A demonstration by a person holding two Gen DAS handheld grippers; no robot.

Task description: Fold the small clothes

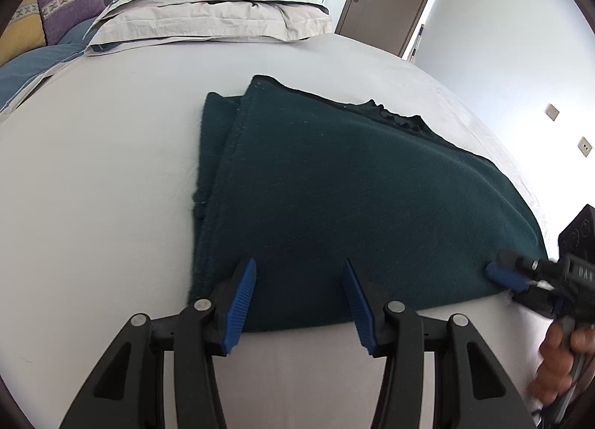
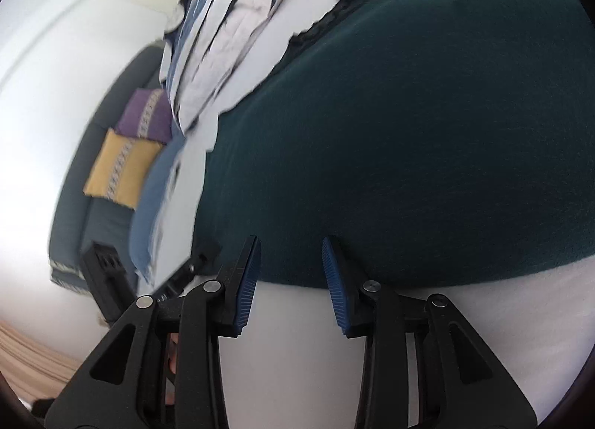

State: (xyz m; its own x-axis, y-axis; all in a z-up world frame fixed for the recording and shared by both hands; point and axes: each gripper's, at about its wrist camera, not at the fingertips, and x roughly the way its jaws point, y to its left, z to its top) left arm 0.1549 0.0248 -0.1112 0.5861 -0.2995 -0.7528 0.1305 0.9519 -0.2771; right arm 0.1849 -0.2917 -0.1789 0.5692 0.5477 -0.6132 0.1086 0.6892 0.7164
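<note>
While one dark green garment (image 1: 334,198) lies folded, two grippers, left gripper (image 1: 299,271) and right gripper (image 2: 290,248), seemingly gape empty

The only lettering in view sits on the black body of the right gripper (image 1: 500,273), seen at the right edge of the left wrist view: pale capital letters that look like "DAS" or "DAB", cut short by the frame and too blurred to settle. The raised round marks on the black housing above it cannot be read. The crossed pattern on the band of the purple cushion (image 1: 68,1) is stitching, not writing. The right wrist view is smeared by motion and carries no legible text, label or number.
</note>
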